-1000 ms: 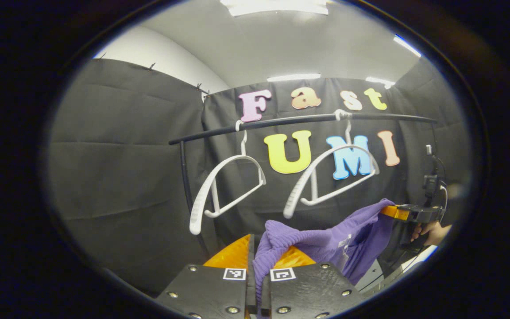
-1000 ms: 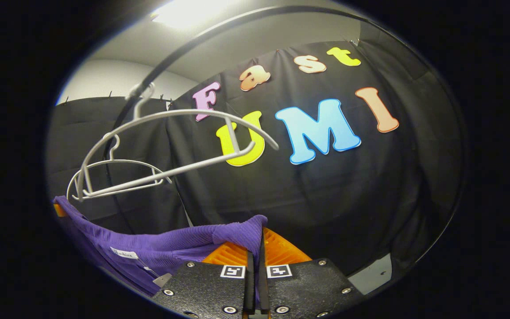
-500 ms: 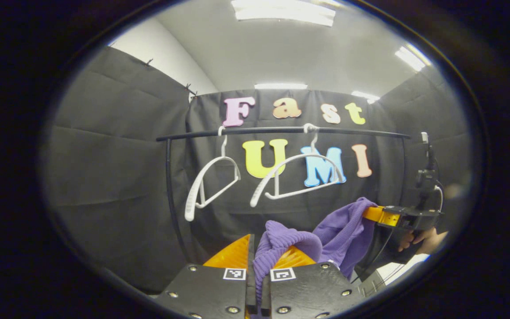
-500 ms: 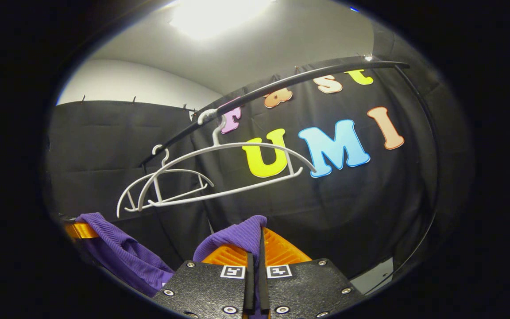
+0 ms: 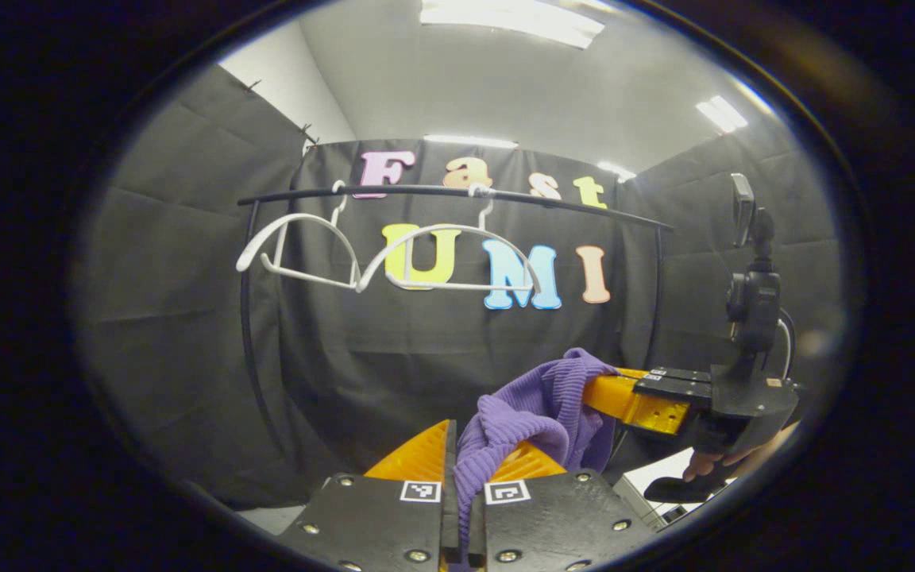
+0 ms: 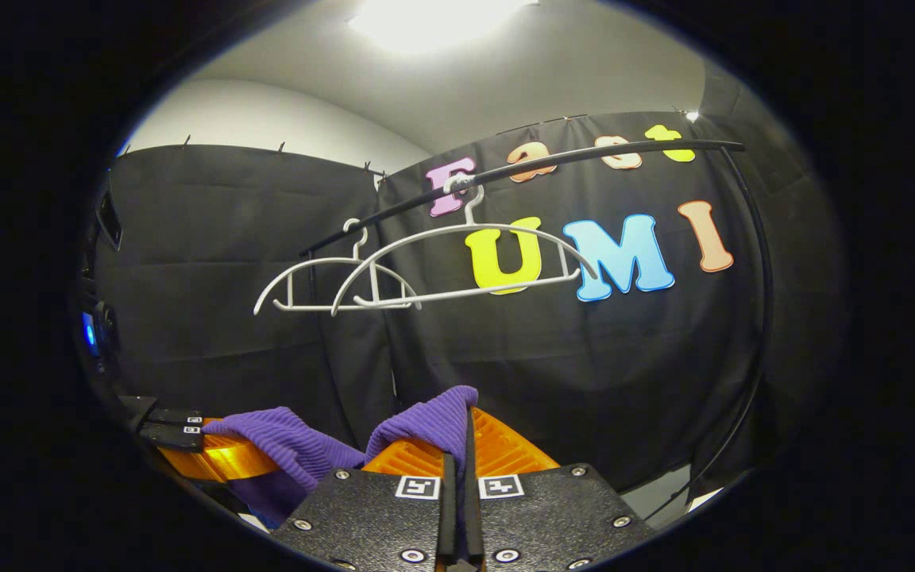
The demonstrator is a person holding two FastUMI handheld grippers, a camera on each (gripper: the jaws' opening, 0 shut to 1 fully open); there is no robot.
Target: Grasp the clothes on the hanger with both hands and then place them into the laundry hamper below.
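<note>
A purple ribbed garment [image 5: 533, 409] hangs between both grippers, off the hangers. My left gripper [image 5: 461, 445] is shut on one bunched end of it. The other end runs to my right gripper [image 5: 596, 389], seen at the right with a hand under it. In the right gripper view the purple garment [image 6: 434, 421] is pinched by my right gripper [image 6: 465, 433], and my left gripper [image 6: 211, 445] holds its far end at the lower left. Two bare white hangers [image 5: 457, 258] [image 6: 465, 262] hang on the black rail [image 5: 442, 191] above. The hamper is out of view.
The black rail [image 6: 584, 155] stands on a thin black upright [image 5: 255, 349] at the left, in front of the black cloth wall. A camera mount [image 5: 751, 294] rises from the right gripper. A pale strip of floor [image 5: 271, 516] shows low down.
Both grippers have pulled back and down from the rail with the garment. They have come closer together, so the cloth between them is bunched. The hangers sit higher and farther away.
</note>
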